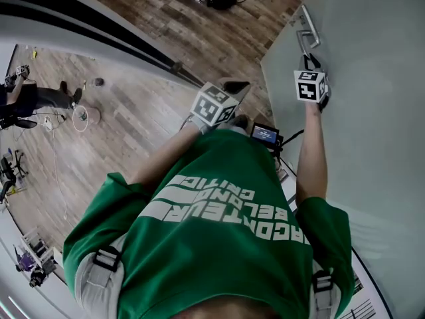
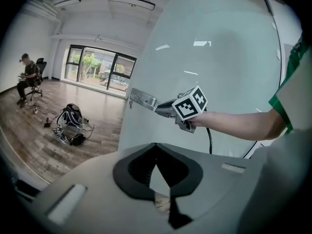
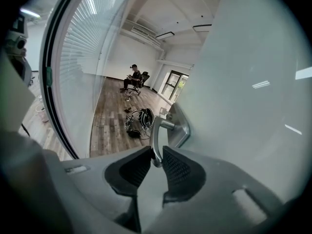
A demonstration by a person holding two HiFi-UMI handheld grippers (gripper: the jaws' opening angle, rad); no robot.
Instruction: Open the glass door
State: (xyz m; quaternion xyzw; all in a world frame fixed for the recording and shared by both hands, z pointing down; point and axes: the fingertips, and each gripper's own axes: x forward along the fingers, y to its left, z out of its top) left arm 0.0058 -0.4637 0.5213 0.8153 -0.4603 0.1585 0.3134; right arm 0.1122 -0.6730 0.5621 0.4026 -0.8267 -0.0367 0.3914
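Nearest is the green shirt (image 1: pixel 219 231); beyond it the right hand-held gripper (image 3: pixel 157 162) is clamped on the end of the lever handle (image 3: pixel 155 135), at the free edge of the glass door (image 3: pixel 253 106), apparently for leverage. The left hand-held gripper (image 2: pixel 156 150) hangs back, jaws together on nothing, likely clear of the door's swing

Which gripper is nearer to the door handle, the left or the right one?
Right. The right gripper is shut on the door handle; the left gripper hangs well apart from it.
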